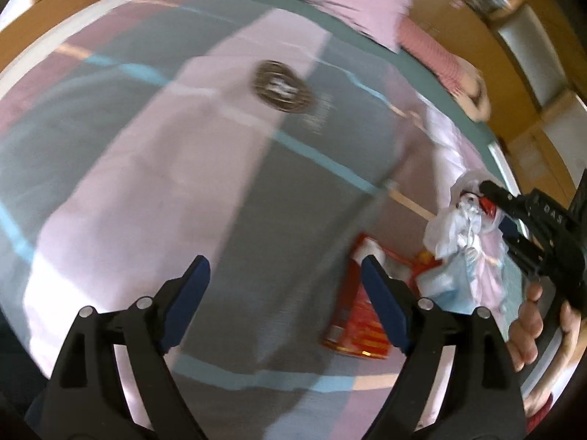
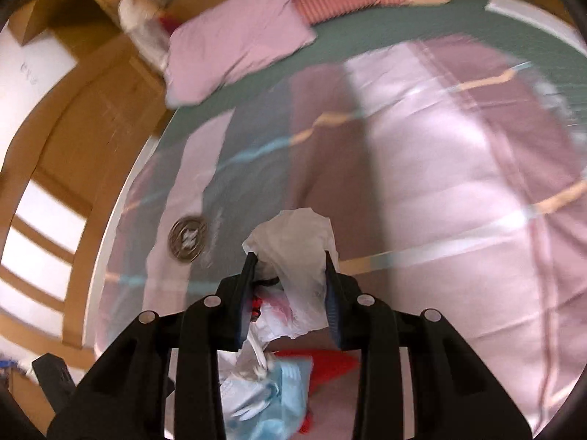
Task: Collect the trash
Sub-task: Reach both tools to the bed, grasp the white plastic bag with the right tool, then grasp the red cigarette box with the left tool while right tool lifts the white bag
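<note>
Trash in hand: a crumpled white plastic bag (image 2: 297, 256) is pinched in the right gripper (image 2: 290, 286), lifted off the bed (image 2: 458, 168); loose folds spill out ahead of and below the jaws, so the hold is on a bunched part only.
Right jaws: clamped on the plastic bag, drawn close together because the film squashes flat.
Left jaws: the left gripper (image 1: 286, 293) stands wide apart with nothing between its pads, pointing down at the quilt near the bed's near edge.
Trash left on the bed: a red packet (image 1: 354, 333) lies just under the left gripper's right finger, and a pale blue wrapper (image 1: 445, 286) lies beside it; both sit on the quilt under the hanging bag.
Why the left is spread: judging by its position, it looks readied to close on the red packet.
Other things: a round dark disc (image 1: 280, 86) sits toward the middle of the quilt, well apart from the trash; a pink pillow (image 2: 234, 40) lies at the head end.
Risk: thin film could slip free if the hand swings quickly.
</note>
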A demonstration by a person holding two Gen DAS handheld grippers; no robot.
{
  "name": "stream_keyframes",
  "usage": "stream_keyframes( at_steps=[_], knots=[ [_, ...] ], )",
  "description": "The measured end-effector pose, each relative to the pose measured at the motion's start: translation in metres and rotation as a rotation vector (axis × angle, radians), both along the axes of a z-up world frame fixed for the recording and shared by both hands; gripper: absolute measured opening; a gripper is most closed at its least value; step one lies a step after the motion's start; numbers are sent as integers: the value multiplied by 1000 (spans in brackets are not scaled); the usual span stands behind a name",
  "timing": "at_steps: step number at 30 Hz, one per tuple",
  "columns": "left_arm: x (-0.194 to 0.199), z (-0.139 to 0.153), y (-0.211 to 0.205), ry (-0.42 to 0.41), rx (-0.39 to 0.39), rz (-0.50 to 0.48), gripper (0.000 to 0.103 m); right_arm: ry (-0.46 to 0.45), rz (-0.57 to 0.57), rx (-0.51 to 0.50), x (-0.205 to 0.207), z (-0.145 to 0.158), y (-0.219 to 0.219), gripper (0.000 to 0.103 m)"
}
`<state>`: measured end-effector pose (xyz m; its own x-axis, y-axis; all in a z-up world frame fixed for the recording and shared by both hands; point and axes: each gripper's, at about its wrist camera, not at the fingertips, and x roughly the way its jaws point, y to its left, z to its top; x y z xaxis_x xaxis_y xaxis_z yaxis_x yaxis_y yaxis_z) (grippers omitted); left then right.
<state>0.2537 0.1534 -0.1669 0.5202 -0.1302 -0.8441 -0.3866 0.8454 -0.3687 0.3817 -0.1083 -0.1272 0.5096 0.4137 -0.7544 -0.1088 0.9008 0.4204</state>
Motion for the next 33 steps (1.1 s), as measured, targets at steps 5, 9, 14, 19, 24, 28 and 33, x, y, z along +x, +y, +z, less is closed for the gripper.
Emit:
stream_keyframes(
  at_steps=[5, 9, 14, 19, 24, 28, 33],
  knots=[
    [10, -5, -41, 6, -27, -207, 88, -71, -149, -38, -21, 10, -48, 34],
    [15, -10, -75, 28, 80, -354, 89, -40, -180, -155, -34, 3, -65, 34],
    [20, -26, -93, 80, 231, -406, 75, 84, -130, -260, -46, -28, -69, 38],
    [18, -28, -80, 91, 229, -380, 59, 115, -169, -289, -62, -41, -78, 69],
    [9, -15, -45, 48, 165, -220, 59, 139, -230, -302, -68, -44, -88, 75],
    [0, -5, -25, 45, 264, -78, 59, 147, -266, -294, -63, -47, -93, 76],
    [-7, 6, -23, 14, 359, -28, 59, 130, -228, -334, -46, -54, -73, 77]
  ],
)
